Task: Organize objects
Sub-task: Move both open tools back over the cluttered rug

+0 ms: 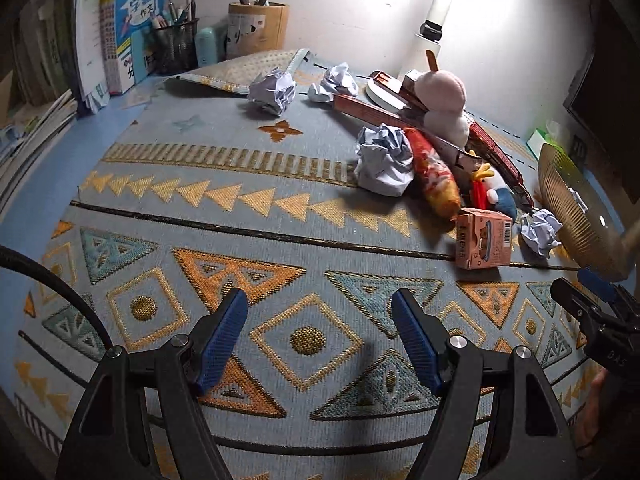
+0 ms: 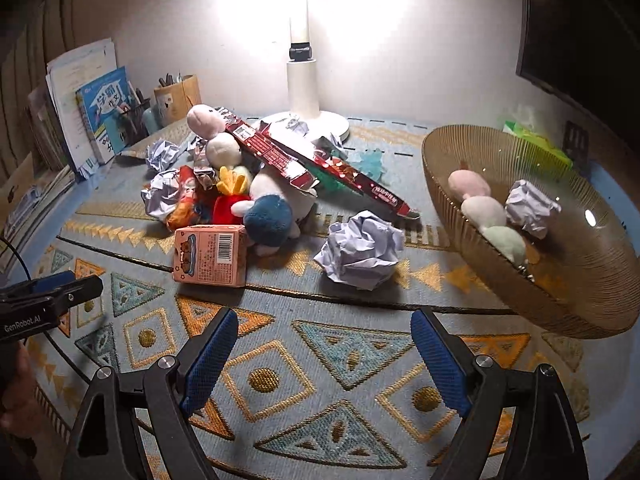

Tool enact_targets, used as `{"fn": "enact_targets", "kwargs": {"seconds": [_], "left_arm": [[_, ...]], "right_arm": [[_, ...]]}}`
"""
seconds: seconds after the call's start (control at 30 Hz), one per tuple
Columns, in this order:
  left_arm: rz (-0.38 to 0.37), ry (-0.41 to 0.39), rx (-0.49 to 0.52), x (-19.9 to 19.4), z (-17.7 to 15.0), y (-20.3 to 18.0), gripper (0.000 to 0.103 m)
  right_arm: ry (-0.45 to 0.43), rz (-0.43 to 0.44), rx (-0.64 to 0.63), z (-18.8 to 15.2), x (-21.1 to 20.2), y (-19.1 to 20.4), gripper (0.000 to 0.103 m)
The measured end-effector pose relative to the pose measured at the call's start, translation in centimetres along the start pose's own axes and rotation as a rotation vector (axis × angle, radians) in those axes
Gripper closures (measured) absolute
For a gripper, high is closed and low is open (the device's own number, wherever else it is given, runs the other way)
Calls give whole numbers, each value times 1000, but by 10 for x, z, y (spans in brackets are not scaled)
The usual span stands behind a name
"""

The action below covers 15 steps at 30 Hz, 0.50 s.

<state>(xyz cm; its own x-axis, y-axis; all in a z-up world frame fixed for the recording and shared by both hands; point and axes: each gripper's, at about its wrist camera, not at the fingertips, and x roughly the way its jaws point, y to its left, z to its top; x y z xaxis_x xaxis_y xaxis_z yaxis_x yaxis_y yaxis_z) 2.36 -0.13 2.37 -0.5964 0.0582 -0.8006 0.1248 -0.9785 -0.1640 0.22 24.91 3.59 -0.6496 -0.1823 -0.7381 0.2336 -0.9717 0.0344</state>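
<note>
Lamp point(image 2: 303, 76) glare blown out (fisheye-warped edges).

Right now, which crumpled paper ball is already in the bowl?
The small paper ball resting inside the amber bowl, beside the plush skewer; the other balls lie on the mat.

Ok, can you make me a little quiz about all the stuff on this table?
1. True or false: the left tongs and right tongs are both open and hold nothing.
2. What already lies in the amber bowl? A) the pink carton B) a paper ball and a pastel plush C) pens
3. Which loose crumpled paper ball lies nearest that bowl: the one beside the pink carton, or one by the books?

Key: 1 true; 2 B; 3 the one beside the carton.
</note>
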Motion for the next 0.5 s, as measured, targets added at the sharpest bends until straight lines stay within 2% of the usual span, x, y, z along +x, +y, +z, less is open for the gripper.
{"fn": "enact_targets", "kwargs": {"seconds": [0.2,0.3,0.4,0.5], "left_arm": [[16,-17,24,7,-4,1,29],[8,-21,38,8,-4,0,23],[-29,-22,29,8,-2,3,22],[-114,-29,50,8,7,-2,22]], "right_arm": [[45,7,14,-3,16,-7,16],[70,-2,10,-2,23,-7,16],[95,-1,11,-2,28,-8,16],[96,2,17,-2,27,-9,16]]}}
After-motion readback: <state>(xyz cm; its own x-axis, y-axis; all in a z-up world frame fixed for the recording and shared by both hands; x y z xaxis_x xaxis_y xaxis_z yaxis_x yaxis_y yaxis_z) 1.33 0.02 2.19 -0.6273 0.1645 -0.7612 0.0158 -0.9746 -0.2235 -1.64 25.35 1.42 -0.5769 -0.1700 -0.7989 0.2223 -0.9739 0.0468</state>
